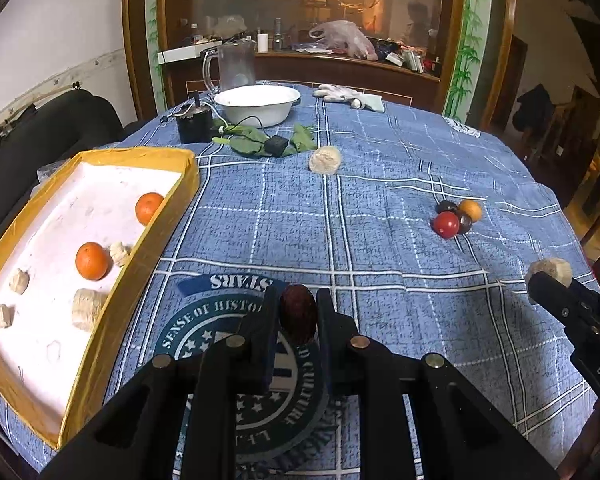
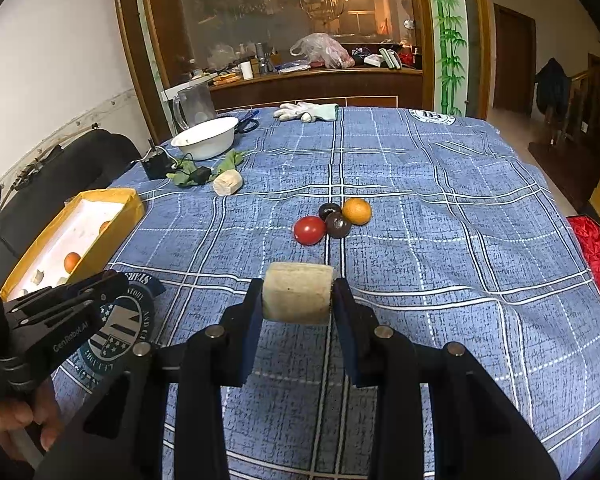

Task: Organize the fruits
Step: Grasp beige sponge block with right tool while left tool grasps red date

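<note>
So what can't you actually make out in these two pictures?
- Yellow box, right wrist view: its near wall and the left claw hide most contents.
- Dark fruit, left wrist view: lower end hidden between the claw's fingers.
- Counter clutter, left wrist view: small and blurred.

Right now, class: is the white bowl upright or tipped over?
Upright. The white bowl sits on its base on the blue tablecloth, with its open rim facing up.

At the table's far end we see a white bowl [image 1: 257, 105], a glass jug [image 1: 231, 65], gloves [image 1: 349, 95] and leaves [image 1: 247, 142].
</note>
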Action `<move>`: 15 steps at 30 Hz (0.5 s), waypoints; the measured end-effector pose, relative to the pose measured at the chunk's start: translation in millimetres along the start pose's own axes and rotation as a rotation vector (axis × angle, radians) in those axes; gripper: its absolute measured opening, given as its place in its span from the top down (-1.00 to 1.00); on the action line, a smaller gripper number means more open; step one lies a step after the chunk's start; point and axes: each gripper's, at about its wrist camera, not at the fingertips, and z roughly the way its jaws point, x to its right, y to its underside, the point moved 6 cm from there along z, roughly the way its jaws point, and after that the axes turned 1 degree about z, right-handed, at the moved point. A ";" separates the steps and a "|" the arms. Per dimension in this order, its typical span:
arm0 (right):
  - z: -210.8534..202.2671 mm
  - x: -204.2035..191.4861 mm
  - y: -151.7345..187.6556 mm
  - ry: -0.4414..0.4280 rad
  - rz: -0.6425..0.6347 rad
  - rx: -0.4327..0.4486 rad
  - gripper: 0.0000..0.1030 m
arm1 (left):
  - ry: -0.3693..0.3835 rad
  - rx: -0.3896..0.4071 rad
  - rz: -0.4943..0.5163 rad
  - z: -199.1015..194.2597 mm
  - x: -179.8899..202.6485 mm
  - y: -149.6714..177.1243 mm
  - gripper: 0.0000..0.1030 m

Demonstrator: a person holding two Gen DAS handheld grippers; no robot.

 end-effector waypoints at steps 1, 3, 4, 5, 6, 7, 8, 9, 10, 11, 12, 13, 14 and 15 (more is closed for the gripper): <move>-0.8 -0.5 1.5 0.005 -0.003 0.004 0.30 | -0.001 -0.001 -0.001 0.1 -0.7 1.4 0.68; -0.3 -1.3 3.5 0.009 -0.007 0.006 0.30 | -0.004 -0.009 -0.005 1.3 -3.0 4.7 0.68; 0.5 -1.8 5.3 0.009 -0.009 0.009 0.30 | -0.005 -0.011 -0.006 1.4 -3.7 5.9 0.68; 0.8 -2.0 7.4 0.008 -0.008 0.009 0.30 | -0.009 -0.013 -0.005 1.9 -4.2 6.9 0.68; 2.2 -1.8 8.5 0.003 -0.005 0.007 0.30 | -0.012 -0.015 -0.004 2.3 -4.8 7.8 0.68; 3.4 -2.0 9.7 -0.001 -0.002 0.005 0.30 | -0.013 -0.016 -0.004 2.7 -5.1 8.4 0.68; 4.4 -2.1 11.0 -0.004 0.000 0.005 0.30 | -0.015 -0.017 -0.003 2.9 -5.3 8.6 0.68; 5.2 -2.6 11.8 -0.007 0.001 0.006 0.30 | -0.018 -0.017 -0.002 3.3 -5.3 8.7 0.68; 5.6 -2.5 12.3 -0.010 0.001 0.006 0.30 | -0.020 -0.018 -0.001 3.6 -5.3 8.6 0.68; 6.2 -2.9 12.7 -0.013 0.000 0.007 0.30 | -0.022 -0.018 0.000 4.1 -5.2 8.5 0.68; 6.8 -3.1 13.0 -0.015 -0.001 0.007 0.30 | -0.024 -0.018 0.001 4.7 -4.9 8.5 0.68; 7.2 -3.0 13.3 -0.016 -0.001 0.007 0.30 | -0.025 -0.019 0.002 5.2 -4.7 8.8 0.68; 7.4 -3.2 13.3 -0.017 -0.001 0.008 0.30 | -0.026 -0.020 0.003 5.8 -4.8 9.3 0.68; 7.4 -3.0 13.6 -0.019 0.000 0.009 0.30 | -0.028 -0.022 0.004 6.7 -4.6 9.8 0.68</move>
